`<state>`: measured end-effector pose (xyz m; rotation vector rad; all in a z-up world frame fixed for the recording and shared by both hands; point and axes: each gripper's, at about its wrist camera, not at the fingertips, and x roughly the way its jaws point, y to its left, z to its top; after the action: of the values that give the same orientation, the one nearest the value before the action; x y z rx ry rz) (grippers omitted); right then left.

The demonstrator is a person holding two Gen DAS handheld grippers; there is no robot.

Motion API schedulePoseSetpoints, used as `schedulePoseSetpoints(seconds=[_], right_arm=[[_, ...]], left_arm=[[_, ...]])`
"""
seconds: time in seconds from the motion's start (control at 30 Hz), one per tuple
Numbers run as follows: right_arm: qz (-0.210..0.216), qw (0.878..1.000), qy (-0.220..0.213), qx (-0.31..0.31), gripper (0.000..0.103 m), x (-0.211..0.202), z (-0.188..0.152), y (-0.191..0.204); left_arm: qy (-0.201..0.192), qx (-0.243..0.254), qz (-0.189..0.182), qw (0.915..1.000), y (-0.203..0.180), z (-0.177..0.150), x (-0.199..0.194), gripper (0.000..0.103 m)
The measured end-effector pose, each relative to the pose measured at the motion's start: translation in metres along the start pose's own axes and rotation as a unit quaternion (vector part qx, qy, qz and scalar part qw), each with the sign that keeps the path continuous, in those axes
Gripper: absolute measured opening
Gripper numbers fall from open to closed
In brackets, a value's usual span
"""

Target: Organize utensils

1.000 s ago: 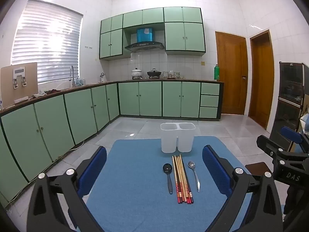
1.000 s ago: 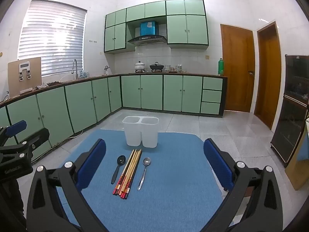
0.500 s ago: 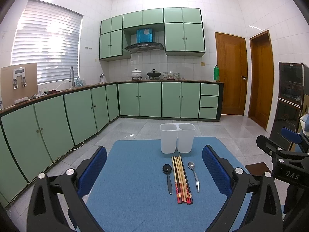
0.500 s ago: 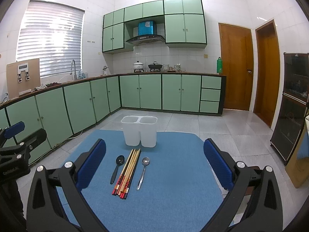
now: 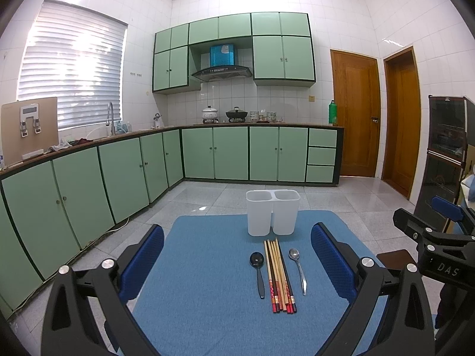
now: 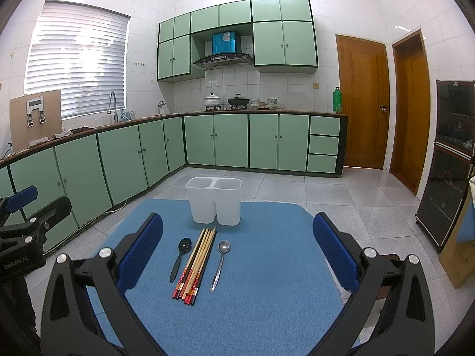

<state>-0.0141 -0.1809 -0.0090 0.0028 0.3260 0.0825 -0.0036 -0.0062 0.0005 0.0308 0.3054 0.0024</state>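
Note:
A white two-compartment utensil holder (image 5: 272, 212) (image 6: 213, 200) stands upright and empty at the far side of a blue mat (image 5: 207, 302) (image 6: 261, 290). In front of it lie a black spoon (image 5: 259, 271) (image 6: 179, 258), a bundle of several chopsticks (image 5: 279, 276) (image 6: 196, 264) and a metal spoon (image 5: 297, 268) (image 6: 219, 264), side by side. My left gripper (image 5: 237, 261) is open, held above the near part of the mat. My right gripper (image 6: 237, 252) is open too, nothing between its fingers. Each gripper shows at the edge of the other's view.
Green kitchen cabinets (image 5: 118, 172) run along the left and back walls. Two wooden doors (image 5: 356, 112) are at the right, with a dark glass cabinet (image 5: 445, 154) beside them. Tiled floor surrounds the table. A cardboard box (image 6: 457, 255) stands at the right.
Both views have shifted very slightly; the right gripper has eased a little closer and higher. The utensils and holder have not moved, and both grippers stay open.

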Motion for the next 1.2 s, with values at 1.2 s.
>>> schedulePoseSetpoints(seconds=[1.2], right_arm=[[0.0,1.0,0.002,0.003,0.098,0.0008,-0.0024,-0.0022]], left_arm=[[0.0,-0.001,0.0,1.0,0.0023,0.0015,-0.0027,0.097]])
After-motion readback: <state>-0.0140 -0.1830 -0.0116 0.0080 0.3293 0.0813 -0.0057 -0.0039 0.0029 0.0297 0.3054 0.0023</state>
